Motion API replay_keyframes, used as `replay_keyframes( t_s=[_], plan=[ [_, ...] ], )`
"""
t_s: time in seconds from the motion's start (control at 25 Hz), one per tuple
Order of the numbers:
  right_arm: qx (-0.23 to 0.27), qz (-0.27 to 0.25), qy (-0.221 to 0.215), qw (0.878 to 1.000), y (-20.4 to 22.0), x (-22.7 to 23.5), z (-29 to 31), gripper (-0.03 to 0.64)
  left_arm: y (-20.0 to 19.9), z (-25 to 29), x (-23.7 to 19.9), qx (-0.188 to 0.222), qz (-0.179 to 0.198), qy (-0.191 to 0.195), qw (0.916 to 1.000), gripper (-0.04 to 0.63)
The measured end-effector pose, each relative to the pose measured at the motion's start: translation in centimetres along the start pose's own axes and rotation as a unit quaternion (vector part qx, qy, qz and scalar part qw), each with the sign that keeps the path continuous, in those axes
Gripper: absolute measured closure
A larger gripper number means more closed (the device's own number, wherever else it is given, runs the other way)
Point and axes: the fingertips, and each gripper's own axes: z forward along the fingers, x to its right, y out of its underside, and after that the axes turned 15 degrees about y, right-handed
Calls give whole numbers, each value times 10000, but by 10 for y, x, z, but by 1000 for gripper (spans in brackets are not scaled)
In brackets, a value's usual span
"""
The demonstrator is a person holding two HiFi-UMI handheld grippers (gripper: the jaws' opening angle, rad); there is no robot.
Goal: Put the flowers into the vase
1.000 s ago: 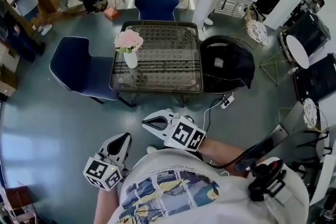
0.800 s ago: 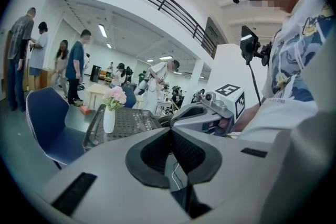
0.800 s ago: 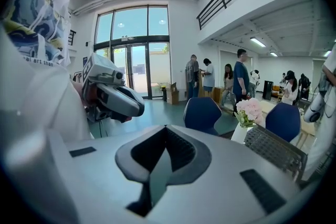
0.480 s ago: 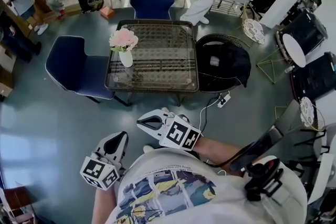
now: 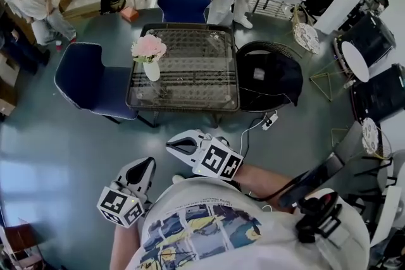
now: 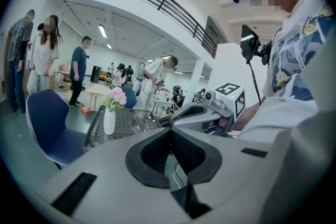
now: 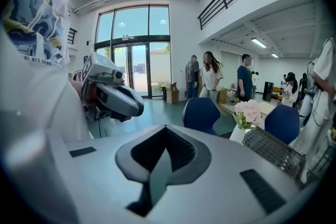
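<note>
The pink flowers [image 5: 150, 47] are already in the white vase [image 5: 152, 71]. The vase stands on the counter [image 5: 196, 76], near the counter's left edge in the head view. A blue chair [image 5: 85, 82] is just beside that edge.

Your left gripper [image 5: 147, 165] is closed tight and has nothing in it. Your right gripper [image 5: 172, 147] is closed tight too, and it is also empty. Both are well apart from the counter, on its near side, close to your body.

The flowers look light and soft. I think the petals would squash easily and the thin stems would bend or snap if you squeeze hard. If you need to move them, take the bunch by the stems, just under the blooms, and close gently. Do not pinch the blooms.

The vase looks smooth and hard, so I guess it is slippery and could break. It is narrow, so a bump could tip it over.

The flowers point straight up, with the blooms on top and the stems down inside the vase. Their long line runs up and down, and so does the vase's.

To me the job looks done.
</note>
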Motion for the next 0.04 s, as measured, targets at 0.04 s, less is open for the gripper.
replay_keyframes(
  t_s=[0.04],
  plan=[
    [2, -2, 14, 10000, 0, 1, 0, 607, -1, 1, 0, -5, 13, 16, 10000, 586]
  ],
)
